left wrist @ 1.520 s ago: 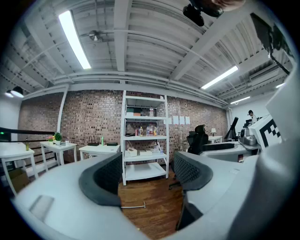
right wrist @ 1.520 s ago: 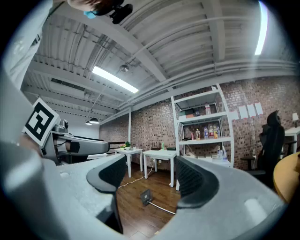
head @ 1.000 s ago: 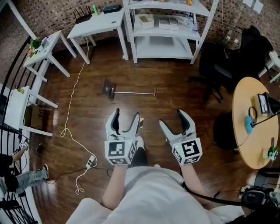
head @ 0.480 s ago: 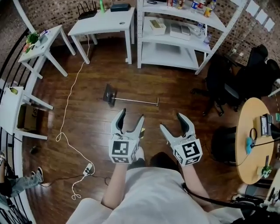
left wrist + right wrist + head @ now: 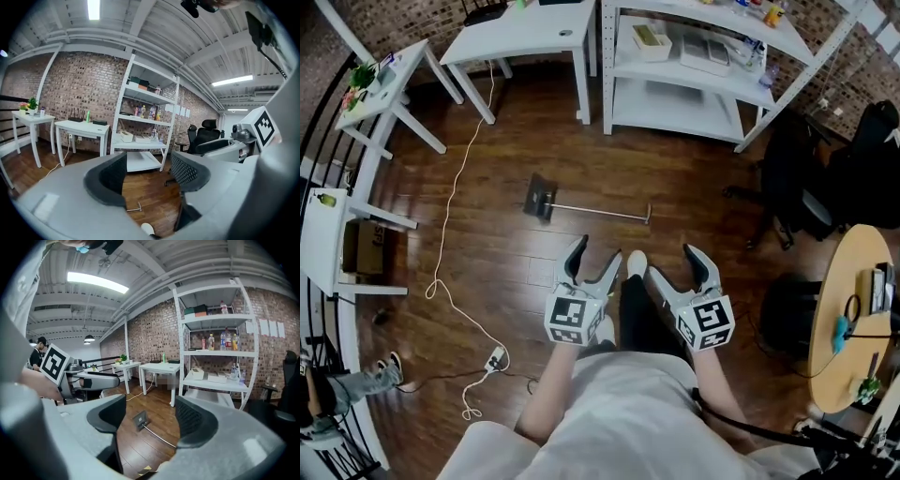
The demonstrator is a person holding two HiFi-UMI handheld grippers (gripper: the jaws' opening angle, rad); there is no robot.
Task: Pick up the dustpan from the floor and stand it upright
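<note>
Dustpan (image 5: pixel 540 199) lies flat on the wooden floor (image 5: pixel 487 253), pan end to the person's left, long thin handle running off to the right, out in the open short of the white shelf unit (image 5: pixel 675 89). Both tools hang low in front of the person, well apart from it. Left gripper (image 5: pixel 596 251): jaws wide apart, nothing but bare boards between them. Right gripper (image 5: pixel 671 262): same story, jaws spread and empty, and its own view frames the pan and handle right down the gap. So this reads as the approach, with no pickup yet. Next, I'd say, calls for closing the distance, dropping a gripper to the floor and pinching that slim handle, probably near the pan, then tipping it up to stand.
</note>
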